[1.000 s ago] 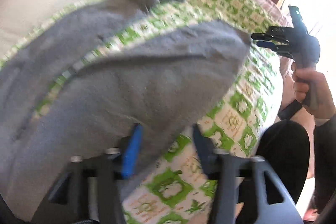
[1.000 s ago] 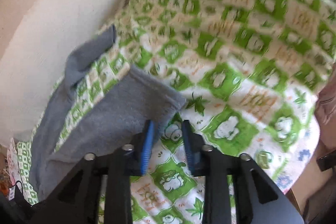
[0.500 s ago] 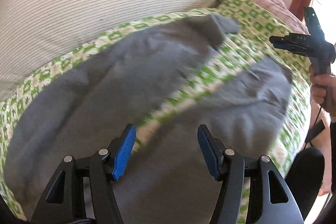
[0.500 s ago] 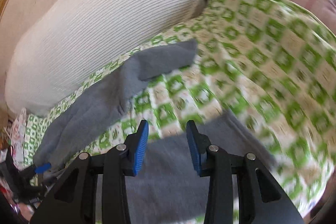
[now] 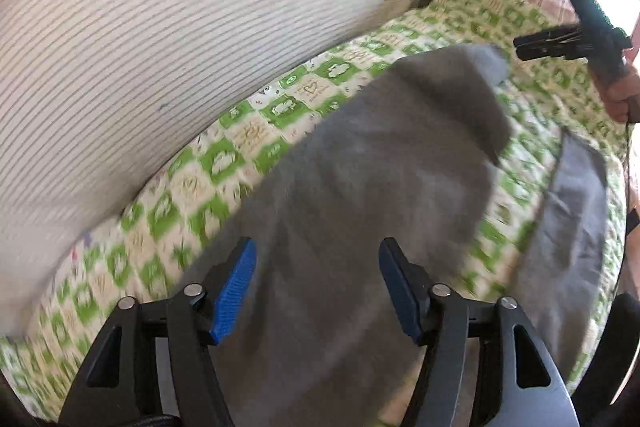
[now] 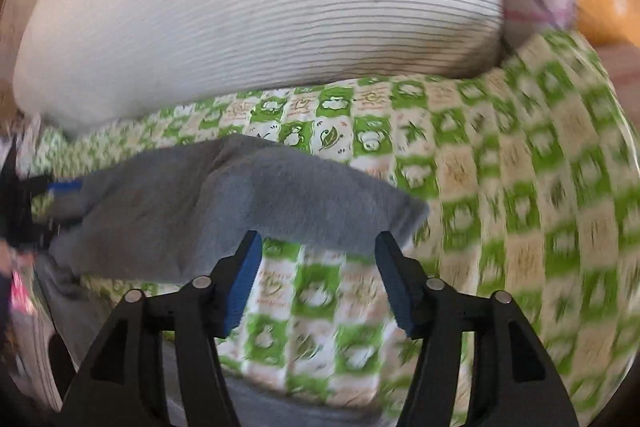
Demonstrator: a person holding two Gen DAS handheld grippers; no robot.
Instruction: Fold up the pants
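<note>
Both tongs had let go and drawn back from the grey pants (image 5: 360, 195), left gripper (image 5: 316, 287) and right gripper (image 6: 318, 277) opening, empty, pants spread across the green-checked bedspread (image 6: 520, 187), one leg near its pillow (image 6: 260, 7) edge.

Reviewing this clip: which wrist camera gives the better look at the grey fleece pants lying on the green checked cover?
The left wrist view. There the grey fleece pants fill the middle, with both legs visible, splayed apart. The right wrist view shows only one leg crossing the frame, plus a grey strip at the bottom edge.
</note>
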